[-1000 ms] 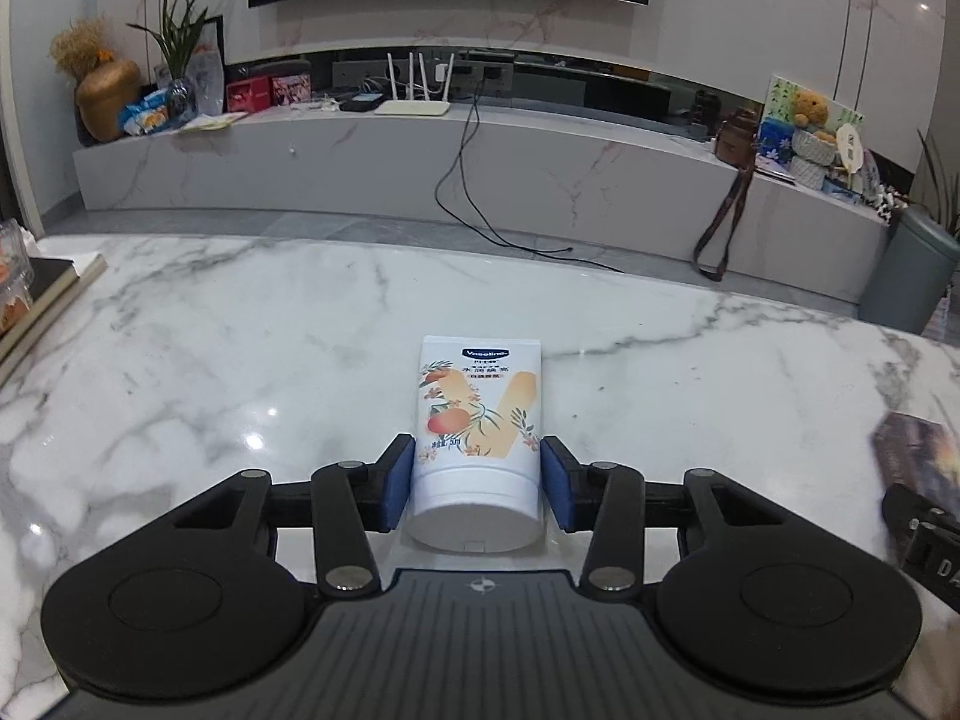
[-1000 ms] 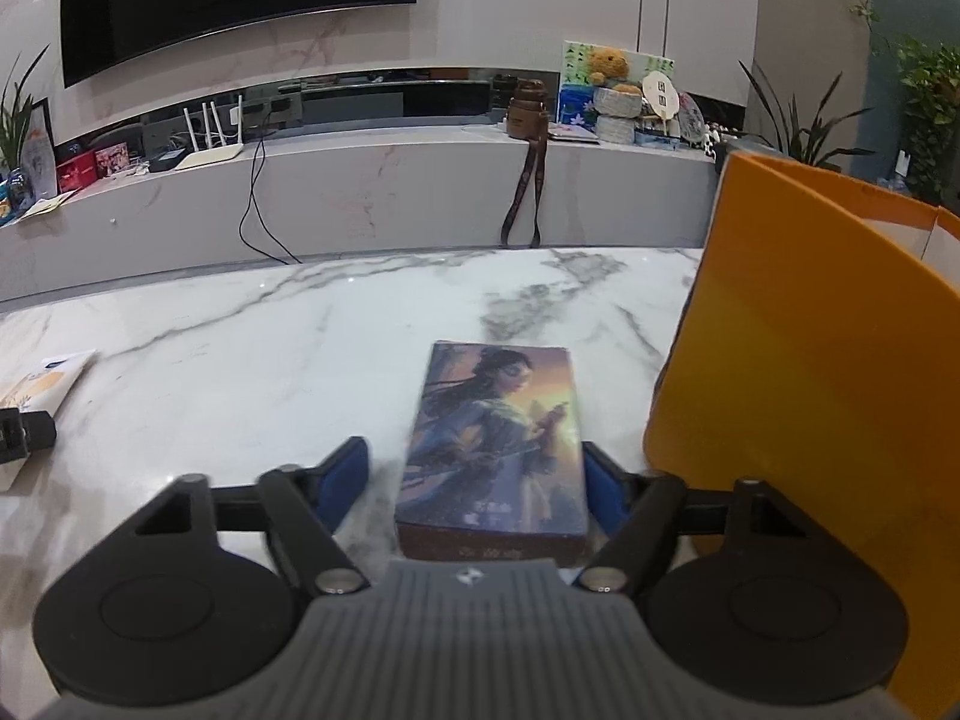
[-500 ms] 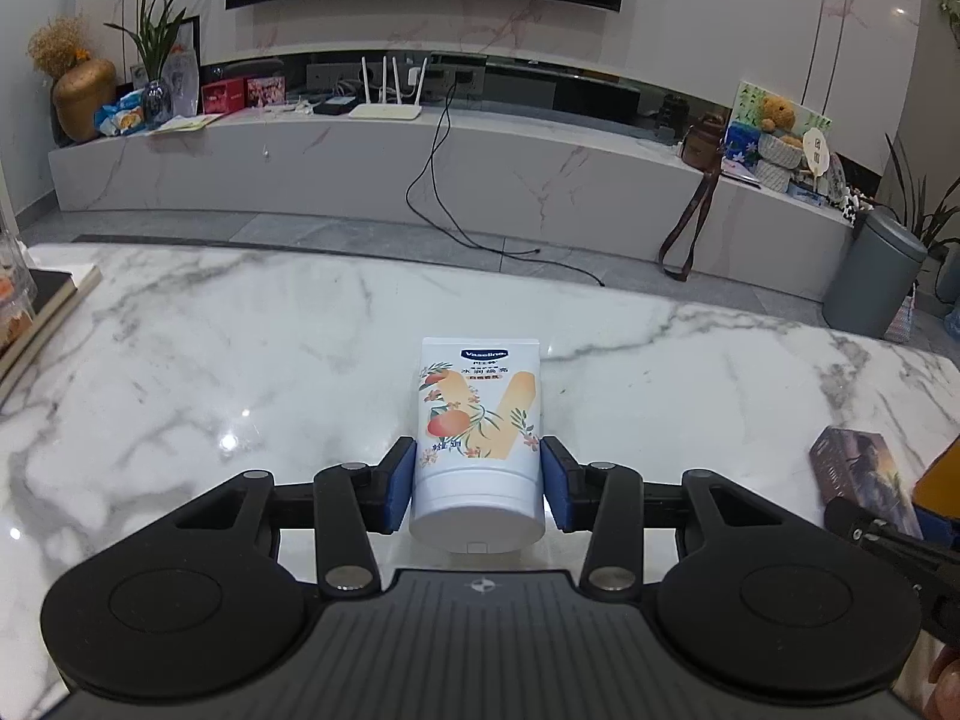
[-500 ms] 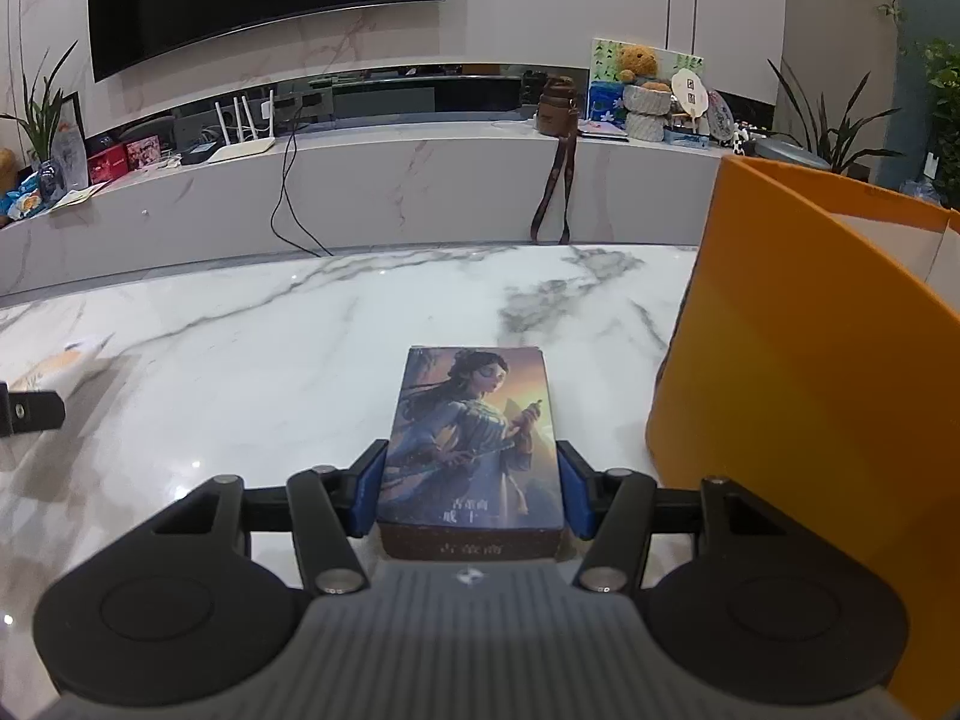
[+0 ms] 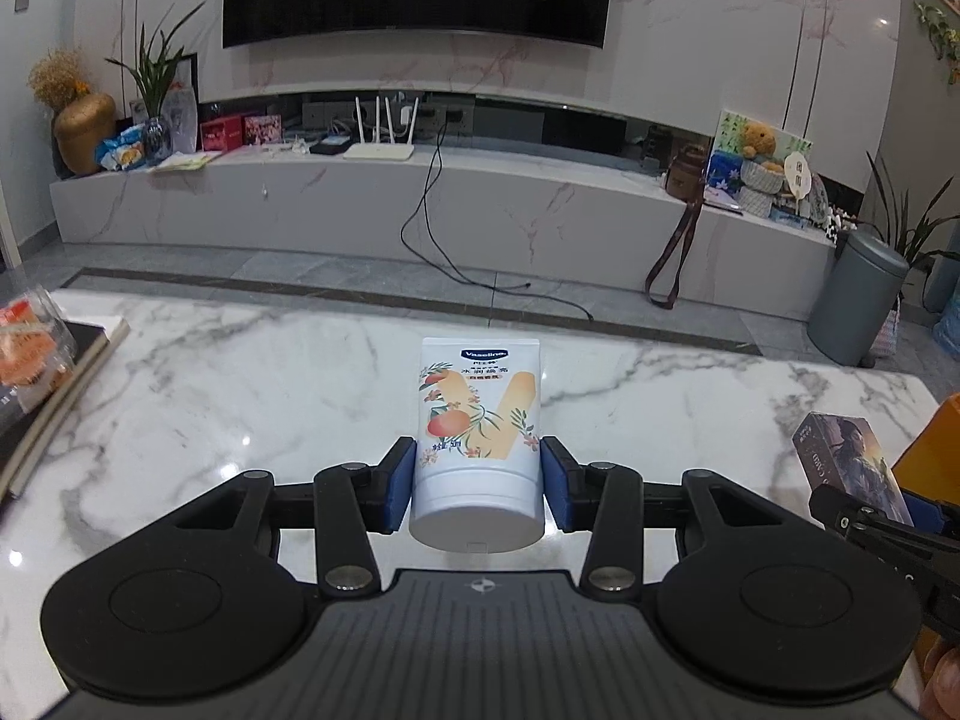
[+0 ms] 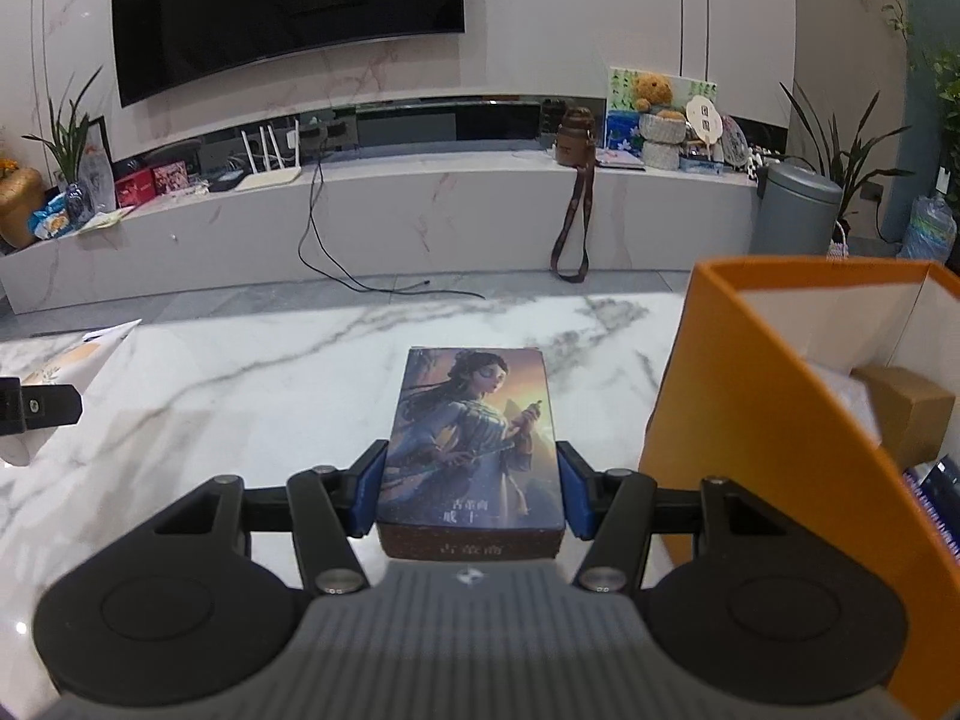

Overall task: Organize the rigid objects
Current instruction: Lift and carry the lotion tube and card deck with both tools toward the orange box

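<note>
Left wrist view first, going left to right: at the far left edge of the marble tabletop (image 5: 240, 396) there's a book (image 5: 66, 372) with a clear packet of something orange (image 5: 30, 354) sitting on top of it. Toward the middle, the left gripper (image 5: 478, 483) has its blue pads pressed against both sides of a white lotion tube (image 5: 478, 438), cap end toward the camera, printed end pointing away. The tube looks lifted off the tabletop, though I can't say for sure. Way over to the tube's right you can see the card box (image 5: 852, 462) with the painted lady on it, clamped in the right gripper (image 5: 900, 510), and just past that a sliver of the orange box (image 5: 936, 450).

Right wrist view: far left of the card box (image 6: 474, 444), the tip of the left gripper (image 6: 36, 411) pokes in with the flat end of the lotion tube (image 6: 72, 354), which is blurry here. In the middle the right gripper (image 6: 472, 495) is closed snug on the card box, pads on both long sides, picture face up. Just right of it stands the orange box (image 6: 750, 420), open at the top, white inside, with a small brown carton (image 6: 906, 414) and some dark stuff I can't make out in it. The card box is outside the orange box, close beside its left wall.
</note>
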`<state>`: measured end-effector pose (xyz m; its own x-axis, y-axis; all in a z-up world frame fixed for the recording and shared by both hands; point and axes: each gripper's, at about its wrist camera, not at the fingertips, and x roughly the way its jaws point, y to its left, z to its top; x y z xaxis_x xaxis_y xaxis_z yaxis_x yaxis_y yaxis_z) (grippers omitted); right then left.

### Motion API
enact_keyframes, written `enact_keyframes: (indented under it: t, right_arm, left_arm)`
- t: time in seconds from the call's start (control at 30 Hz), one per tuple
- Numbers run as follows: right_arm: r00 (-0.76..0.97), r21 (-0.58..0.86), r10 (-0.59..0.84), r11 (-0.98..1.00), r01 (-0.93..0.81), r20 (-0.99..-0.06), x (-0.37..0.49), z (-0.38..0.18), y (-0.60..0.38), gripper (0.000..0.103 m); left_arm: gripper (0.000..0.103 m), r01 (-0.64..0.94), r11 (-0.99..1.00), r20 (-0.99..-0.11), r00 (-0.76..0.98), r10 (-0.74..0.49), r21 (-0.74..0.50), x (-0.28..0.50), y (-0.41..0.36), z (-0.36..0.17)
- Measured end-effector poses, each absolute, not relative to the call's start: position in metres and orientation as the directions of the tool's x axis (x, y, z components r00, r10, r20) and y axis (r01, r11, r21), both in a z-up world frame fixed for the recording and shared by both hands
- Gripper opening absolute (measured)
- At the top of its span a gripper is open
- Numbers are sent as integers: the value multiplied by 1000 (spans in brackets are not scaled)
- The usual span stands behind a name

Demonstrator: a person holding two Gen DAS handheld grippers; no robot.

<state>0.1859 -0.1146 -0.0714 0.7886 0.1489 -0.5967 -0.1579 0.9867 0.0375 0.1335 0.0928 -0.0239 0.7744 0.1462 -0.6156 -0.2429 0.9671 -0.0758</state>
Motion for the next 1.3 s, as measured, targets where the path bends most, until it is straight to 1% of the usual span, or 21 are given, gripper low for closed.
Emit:
enact_keyframes:
  t: [0.2, 0.43, 0.73, 1.03, 1.3]
  right_arm:
    - [804, 52, 177, 982, -179, -568, 174, -44, -120, 57]
    - [828, 62, 212, 976, -211, -520, 150, -4, -137, 57]
    - [843, 63, 269, 960, -271, -465, 113, 36, -169, 57]
    - [845, 111, 328, 944, -311, -422, 95, 70, -205, 57]
    - [837, 77, 373, 924, -375, -400, 85, 91, -238, 57]
  left_arm:
    - [50, -216, 973, -585, 801, 130, -79, 115, 82, 2]
    - [50, -196, 974, -554, 826, 100, -117, 84, 72, 28]
    - [50, -195, 973, -554, 827, 95, -124, 45, 58, 40]
    - [50, -154, 981, -541, 838, 67, -117, 24, 20, 61]
    - [50, -70, 991, -527, 850, 0, -112, 20, -31, 76]
